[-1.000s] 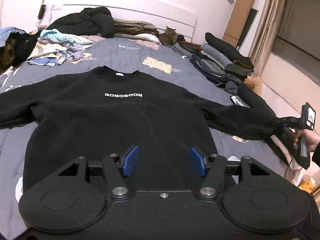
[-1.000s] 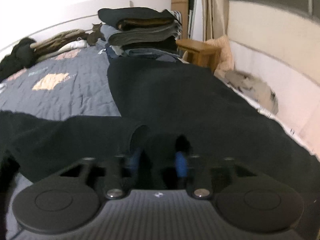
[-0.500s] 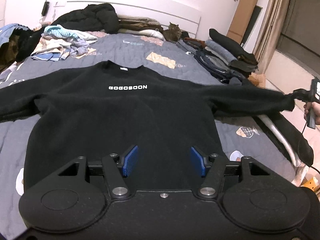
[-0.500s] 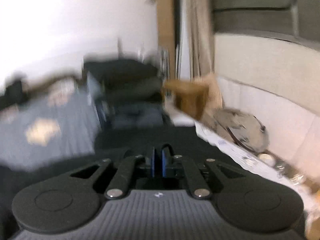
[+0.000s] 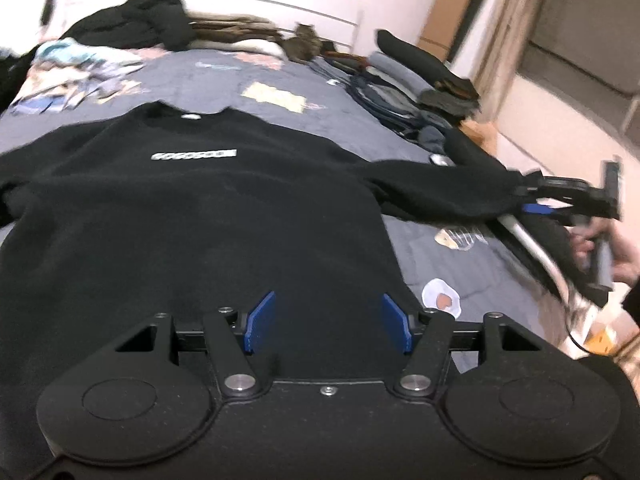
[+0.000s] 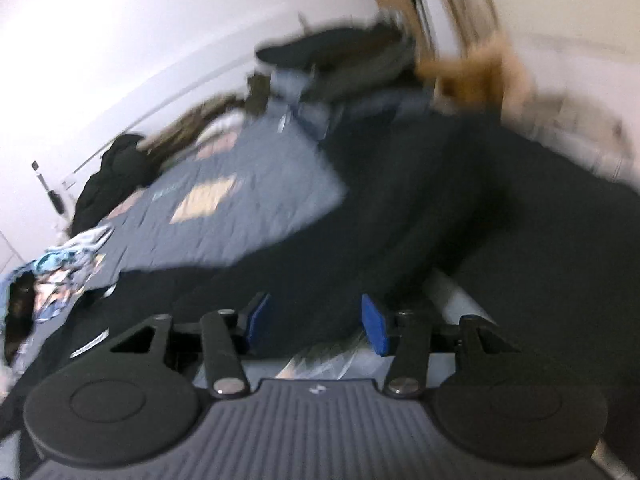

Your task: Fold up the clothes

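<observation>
**A:** How far along w/ the folding?

**B:** The black fleece sweatshirt with a white chest print [image 5: 224,216] lies spread flat, print side up, on the grey quilted bed [image 5: 240,80]. Both sleeves are out sideways and no fold shows in it anywhere, so as it lies now it needs the sleeves and body all folded. There's a stack of folded dark clothes [image 5: 420,80] along the bed's right edge and a loose heap of pale clothes [image 5: 72,76] at the far left. I'd guess some pieces are sorted and more are waiting.

**A:** Which way's it pointing?

**B:** The collar [image 5: 188,114] is towards the headboard and the hem is at the near end. So the long axis runs up the bed, approx. straight away from the left gripper [image 5: 328,320]. The sleeves run crosswise.

**A:** And the jaws?

**B:** The left jaws are wide apart over the hem, w/ nothing between them. The right gripper [image 6: 316,320] is at the end of the right sleeve [image 5: 440,192] and its jaws are parted too. Black cloth lies right at them, but it's v. blurred, so I can't tell if it touches the pads.
</observation>
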The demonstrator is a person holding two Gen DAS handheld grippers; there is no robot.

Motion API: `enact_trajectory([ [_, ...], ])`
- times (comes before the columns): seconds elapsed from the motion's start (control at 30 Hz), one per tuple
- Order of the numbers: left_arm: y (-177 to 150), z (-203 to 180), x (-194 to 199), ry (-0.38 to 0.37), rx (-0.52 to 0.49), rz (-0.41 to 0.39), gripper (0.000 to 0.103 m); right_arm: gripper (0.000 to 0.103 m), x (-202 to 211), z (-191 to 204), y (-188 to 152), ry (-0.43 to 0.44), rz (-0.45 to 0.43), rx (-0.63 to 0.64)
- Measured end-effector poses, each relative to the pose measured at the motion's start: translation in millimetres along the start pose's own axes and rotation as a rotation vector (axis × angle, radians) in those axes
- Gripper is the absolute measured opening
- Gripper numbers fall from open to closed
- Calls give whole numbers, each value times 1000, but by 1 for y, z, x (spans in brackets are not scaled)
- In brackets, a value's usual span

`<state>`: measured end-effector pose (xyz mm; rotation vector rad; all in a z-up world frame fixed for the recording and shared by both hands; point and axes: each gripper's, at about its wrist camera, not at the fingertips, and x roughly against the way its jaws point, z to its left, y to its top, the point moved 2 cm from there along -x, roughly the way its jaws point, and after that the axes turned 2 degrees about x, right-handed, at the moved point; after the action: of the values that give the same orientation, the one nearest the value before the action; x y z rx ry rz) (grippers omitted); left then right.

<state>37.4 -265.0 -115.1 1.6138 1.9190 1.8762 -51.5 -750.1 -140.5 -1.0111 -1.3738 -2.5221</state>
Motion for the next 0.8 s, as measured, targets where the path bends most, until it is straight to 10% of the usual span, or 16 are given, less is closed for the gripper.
enact_trajectory([
  [0.47,12,-99,-150,16,-310,82,58,50,-93,-17,-32,-128,15,-218],
  [0.6,-15,-109,-193,143,-389,167,64,49,-95,-25,-28,-119,-21,-250],
  [0.67,-24,-108,-205,189,-407,176,62,21,-90,-25,-23,-98,-56,-263],
  [0.8,-32,-100,-203,187,-377,161,21,5,-81,-24,-13,-56,-127,-288],
])
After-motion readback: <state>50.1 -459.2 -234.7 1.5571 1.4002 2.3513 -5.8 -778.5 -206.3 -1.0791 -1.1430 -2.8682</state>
